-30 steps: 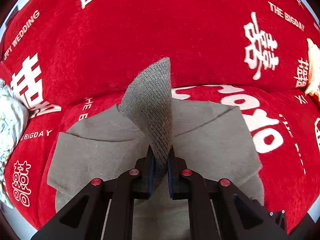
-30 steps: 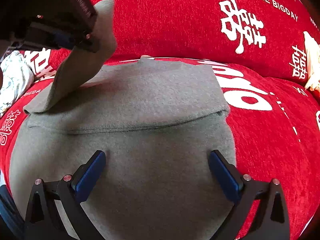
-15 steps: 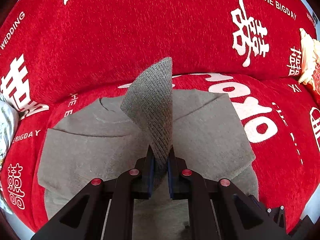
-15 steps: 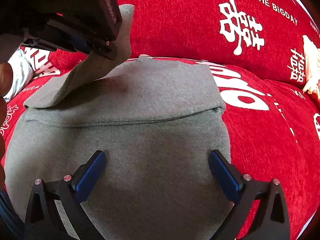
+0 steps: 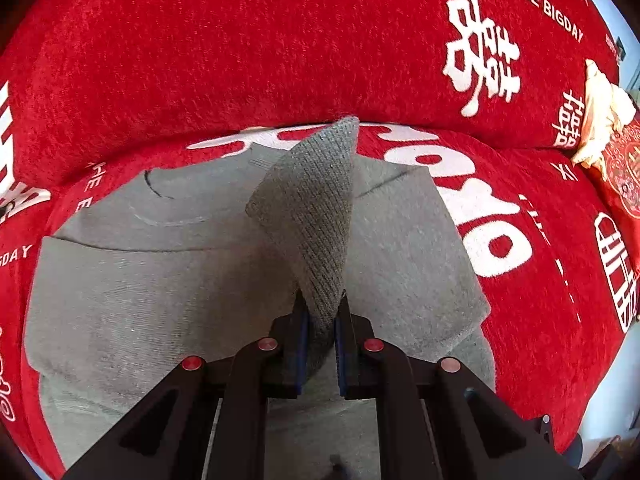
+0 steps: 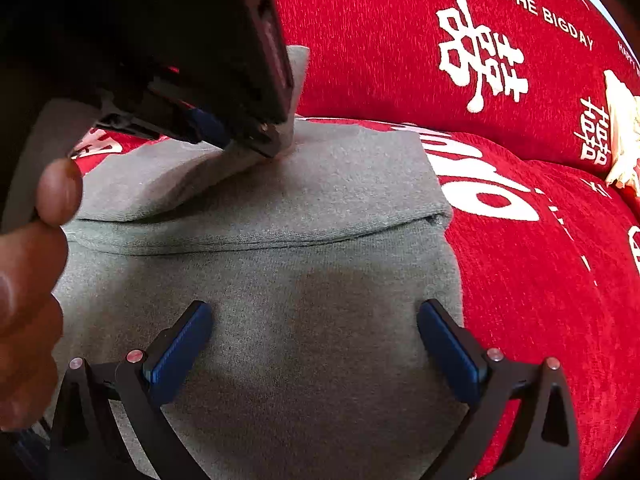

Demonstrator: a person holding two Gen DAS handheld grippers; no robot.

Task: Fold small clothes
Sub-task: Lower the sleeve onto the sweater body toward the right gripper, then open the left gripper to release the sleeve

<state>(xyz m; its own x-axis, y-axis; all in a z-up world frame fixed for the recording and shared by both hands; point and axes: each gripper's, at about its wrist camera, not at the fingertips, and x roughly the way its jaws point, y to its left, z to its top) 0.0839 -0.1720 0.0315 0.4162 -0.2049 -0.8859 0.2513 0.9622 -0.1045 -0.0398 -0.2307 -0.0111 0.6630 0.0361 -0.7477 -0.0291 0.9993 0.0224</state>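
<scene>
A small grey knit sweater [image 5: 132, 292] lies flat on a red sofa seat; it also shows in the right wrist view [image 6: 312, 312]. My left gripper [image 5: 320, 312] is shut on the ribbed sleeve cuff [image 5: 316, 216] and holds it over the sweater's body. In the right wrist view the left gripper [image 6: 256, 136] is low over the folded sleeve layer [image 6: 280, 192]. My right gripper [image 6: 312, 344] is open and empty, just above the sweater's lower body.
The red sofa cover [image 5: 280, 48] has white lettering on seat and backrest [image 6: 400, 40]. A cream cloth [image 5: 600, 120] lies at the far right, also visible in the right wrist view [image 6: 624, 136]. A hand [image 6: 28, 280] shows at the left edge.
My left gripper has carried the cuff to the right and lower, over the sweater's middle. The right gripper has stayed open in place.
</scene>
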